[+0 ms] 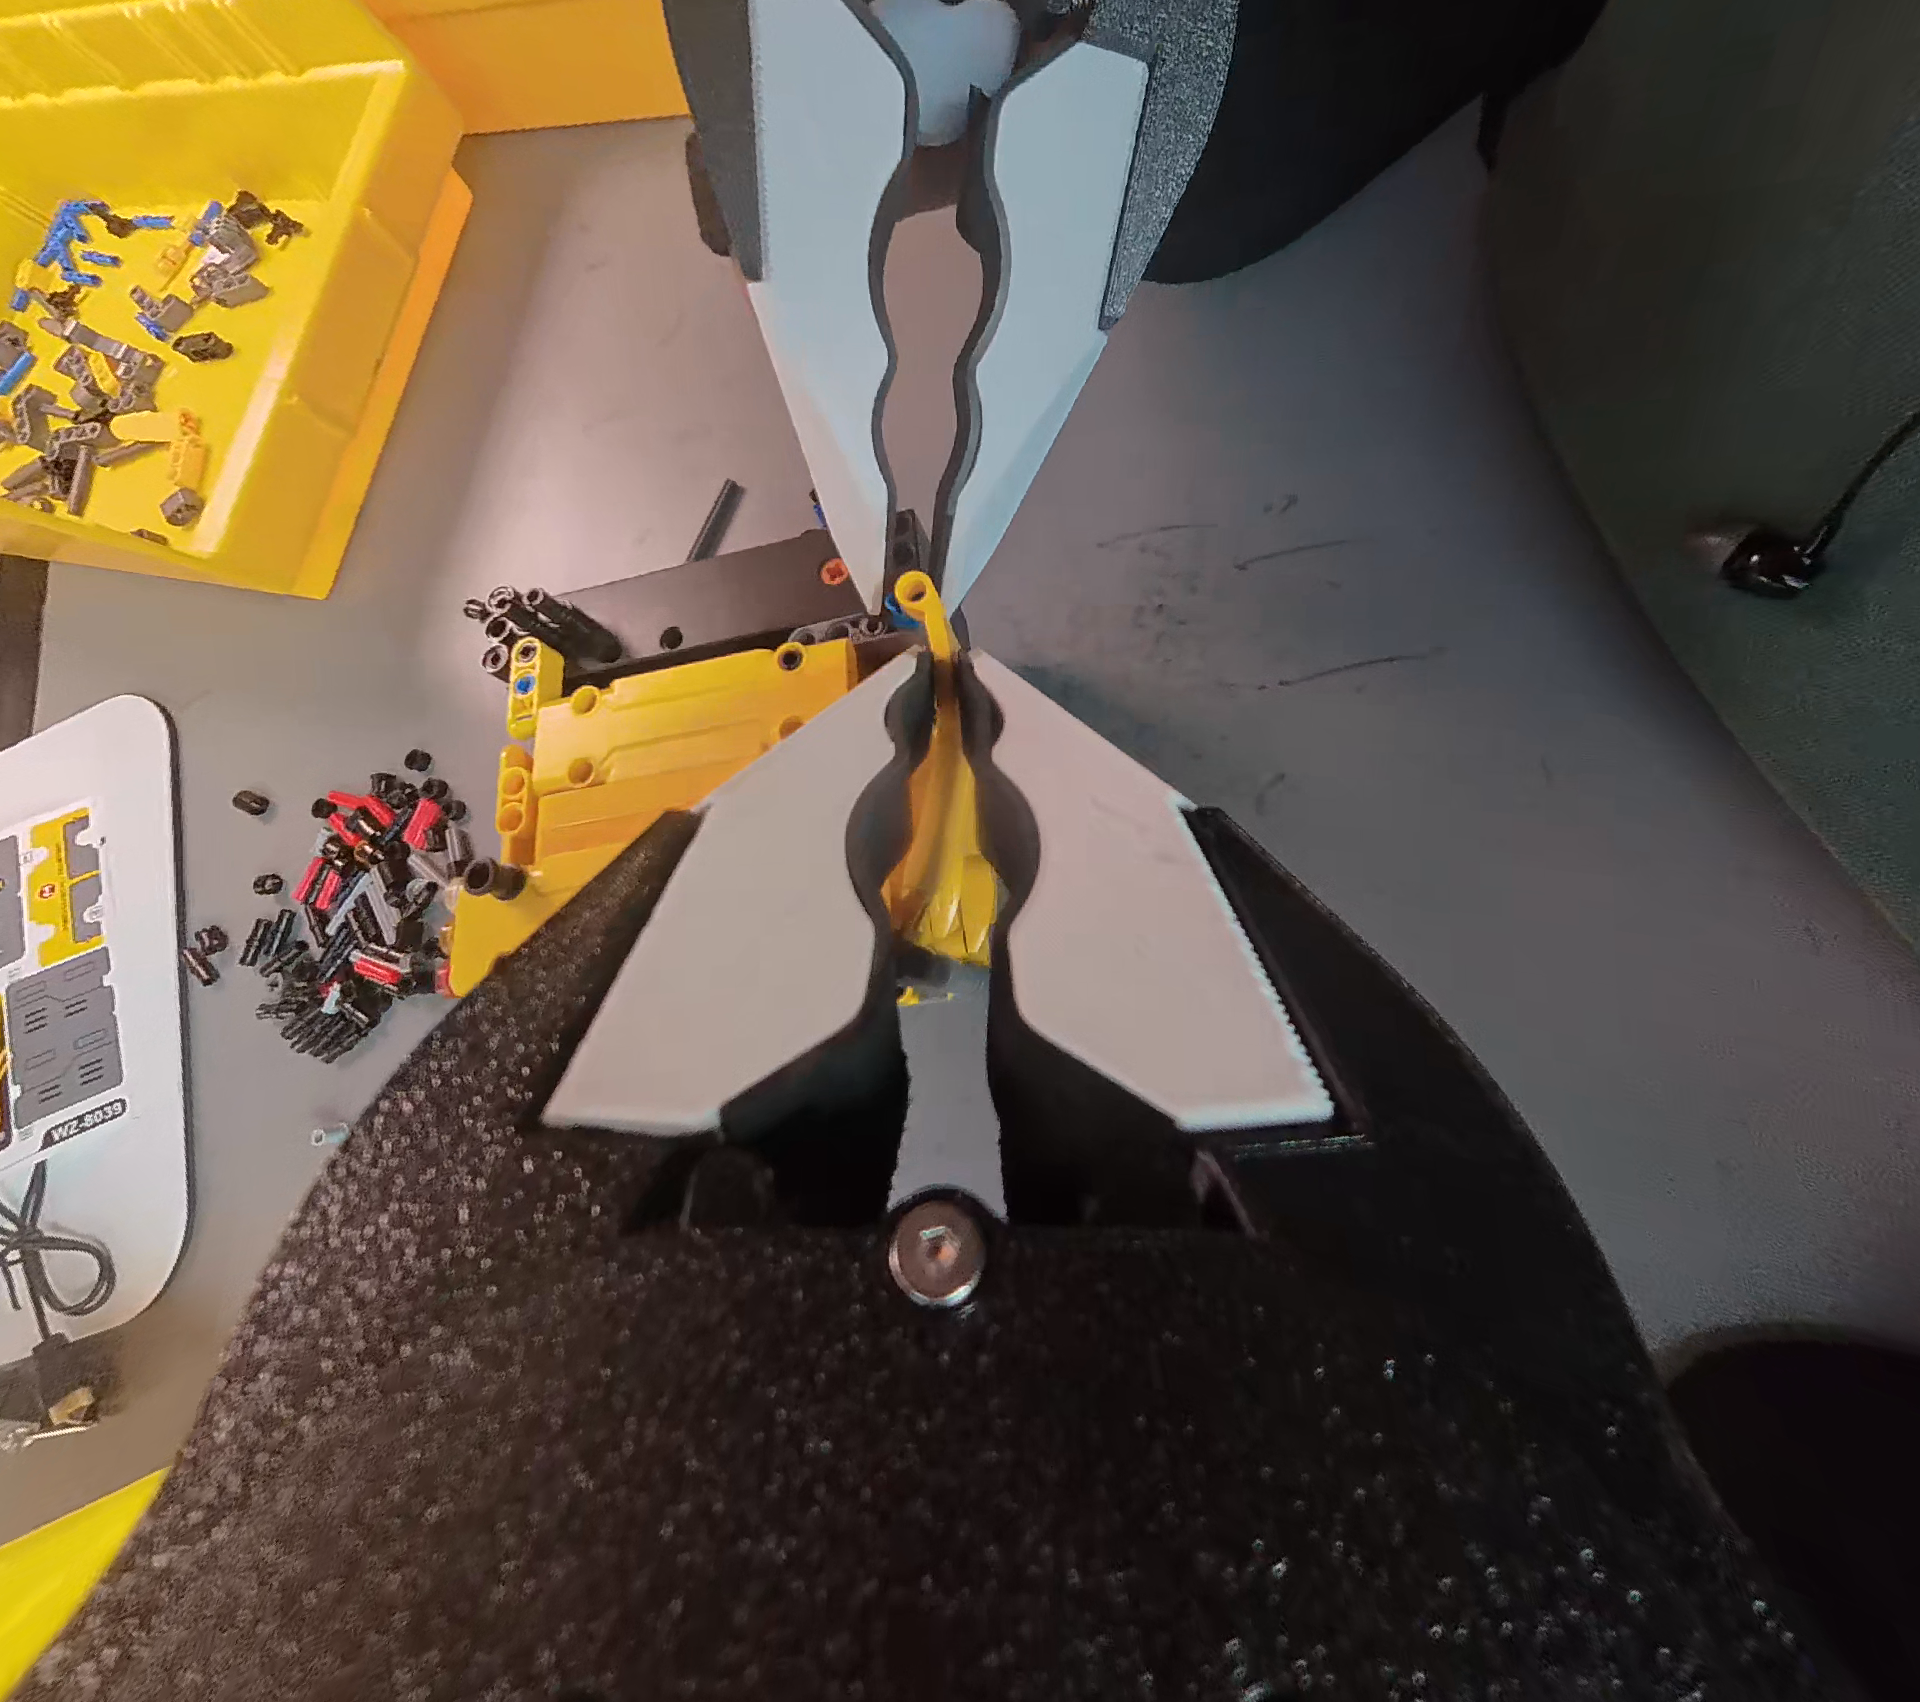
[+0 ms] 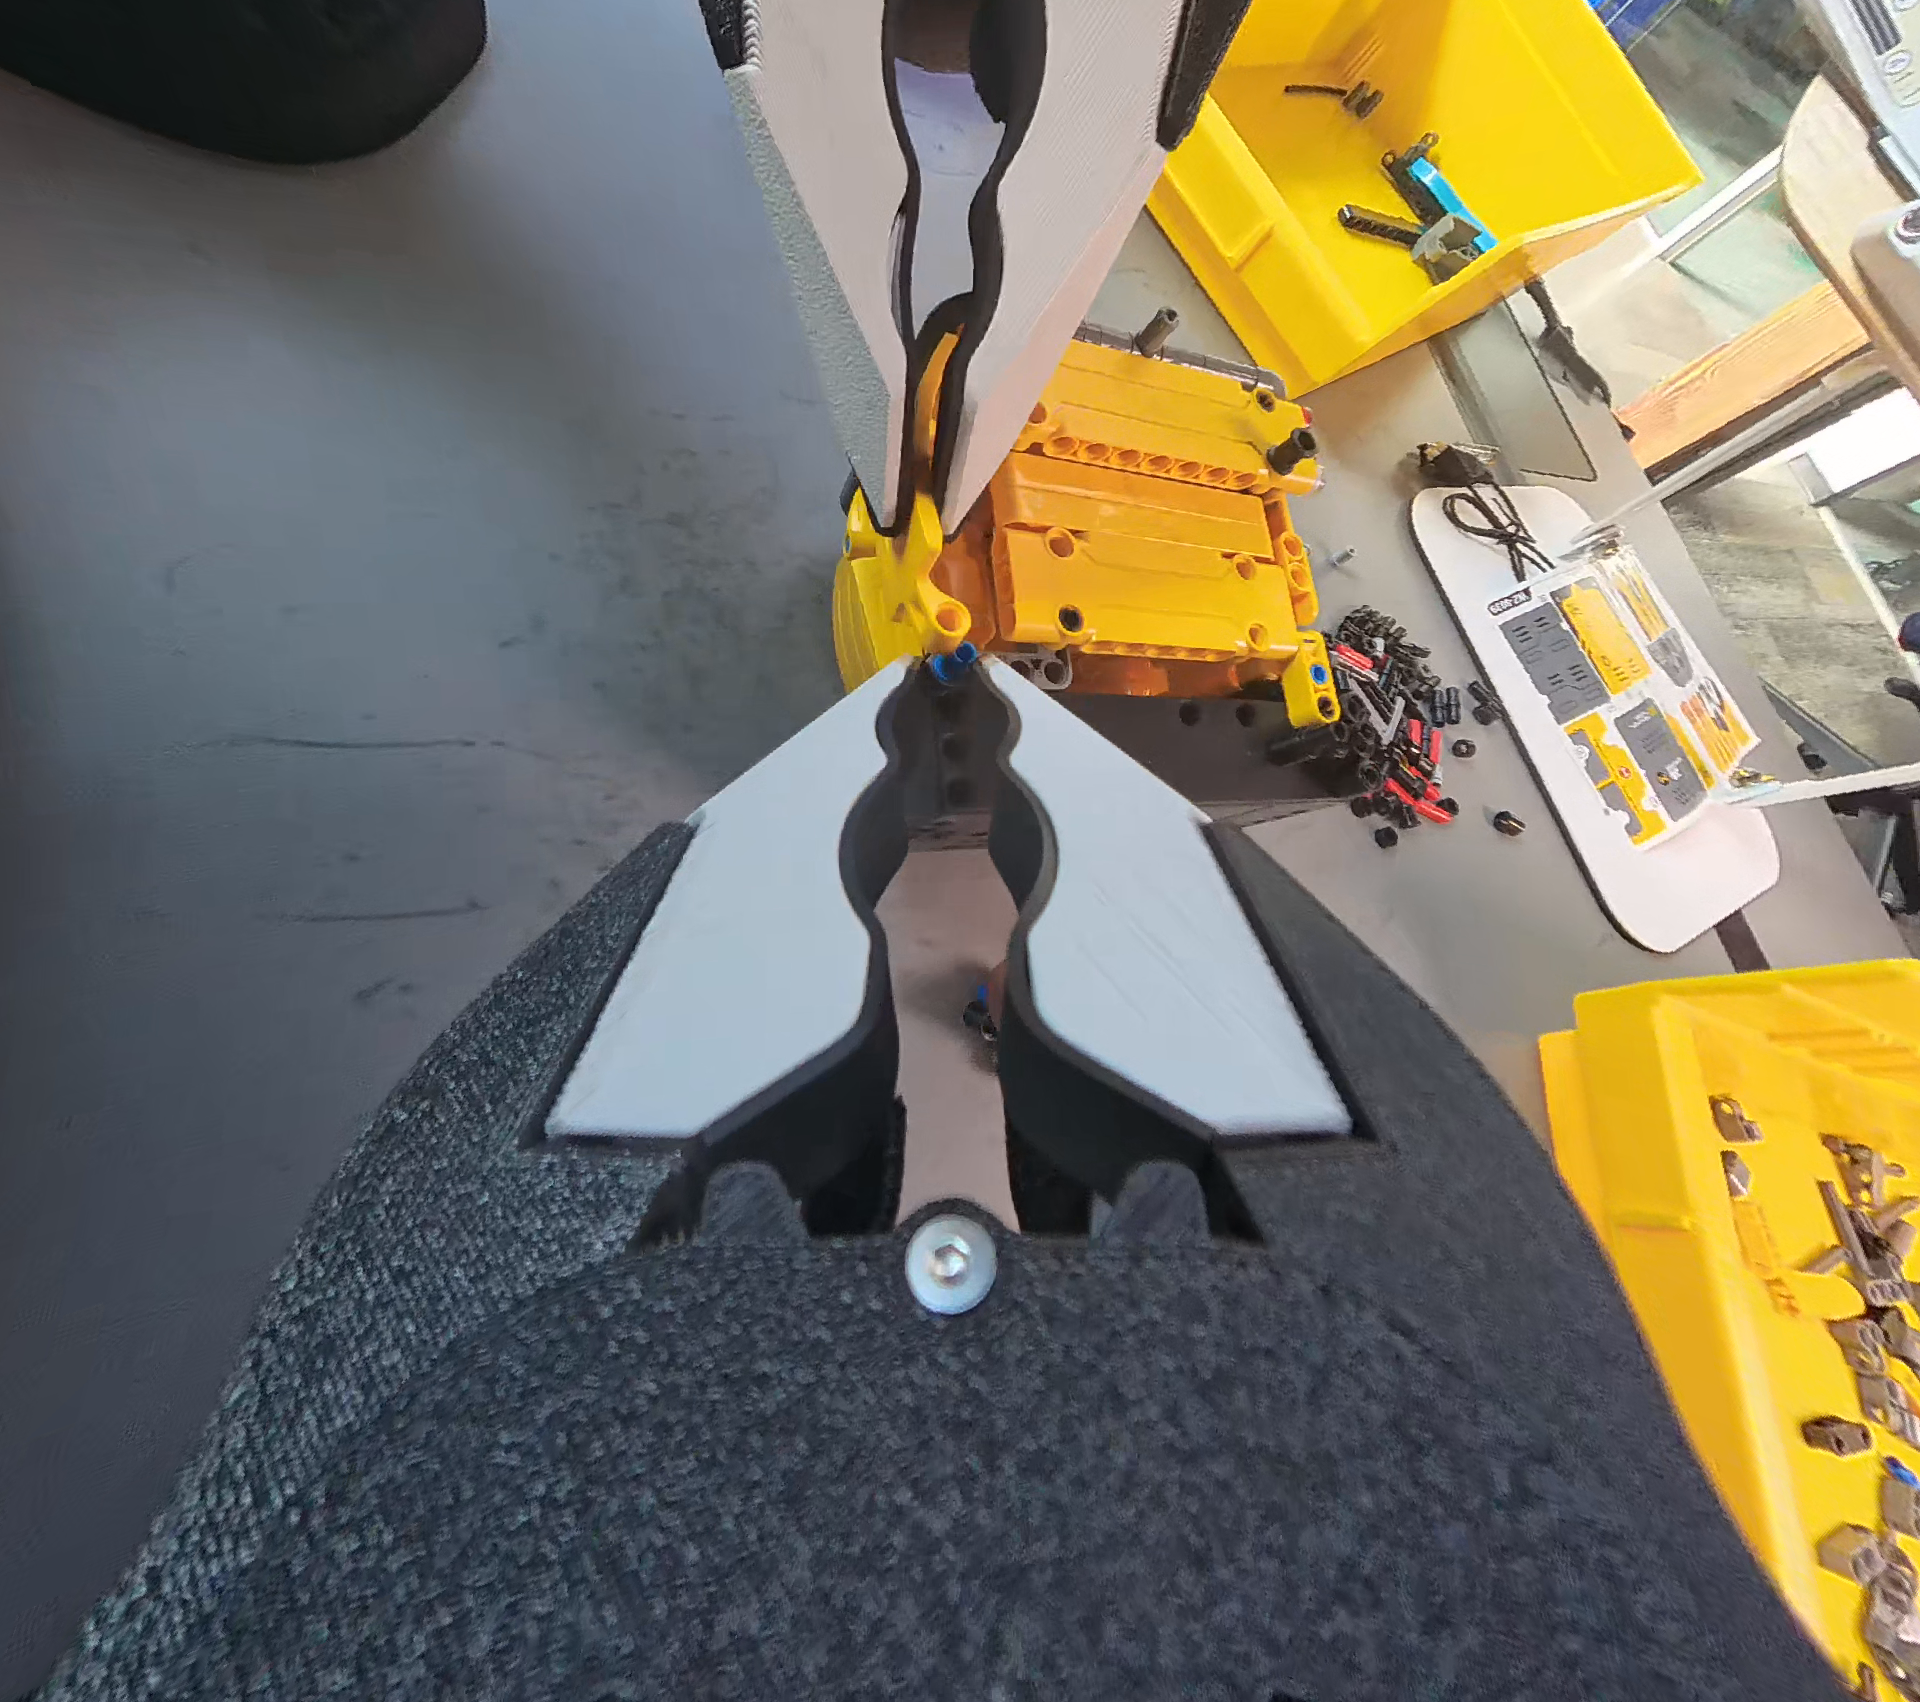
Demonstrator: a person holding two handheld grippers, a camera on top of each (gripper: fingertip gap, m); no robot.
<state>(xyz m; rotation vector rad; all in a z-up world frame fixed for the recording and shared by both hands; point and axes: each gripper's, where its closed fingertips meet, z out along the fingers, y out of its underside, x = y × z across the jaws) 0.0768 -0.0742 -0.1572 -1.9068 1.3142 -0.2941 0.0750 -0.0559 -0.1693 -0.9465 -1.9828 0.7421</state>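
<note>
Left wrist view: a yellow curved panel piece [image 1: 940, 821] is clamped between the closed jaws of the left gripper [image 1: 940, 665], presented tip-up so the right gripper [image 1: 920, 577] can meet it. In the right wrist view, a blue pin [image 2: 951, 665] is pinched at that gripper's tips, just beside the panel's hole, above the yellow brick model [image 2: 1143, 530] on the grey table [image 2: 416, 613].

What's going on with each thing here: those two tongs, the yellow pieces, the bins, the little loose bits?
Left tongs: shut on yellow curved piece.
Right tongs: shut on a small blue pin, tip to tip with the left tongs.
Yellow brick model: part-built, resting on the table.
Yellow bin: open, holding loose parts.
Black and red pins: heaped loose on the table.
Sticker sheet: lying flat.
</note>
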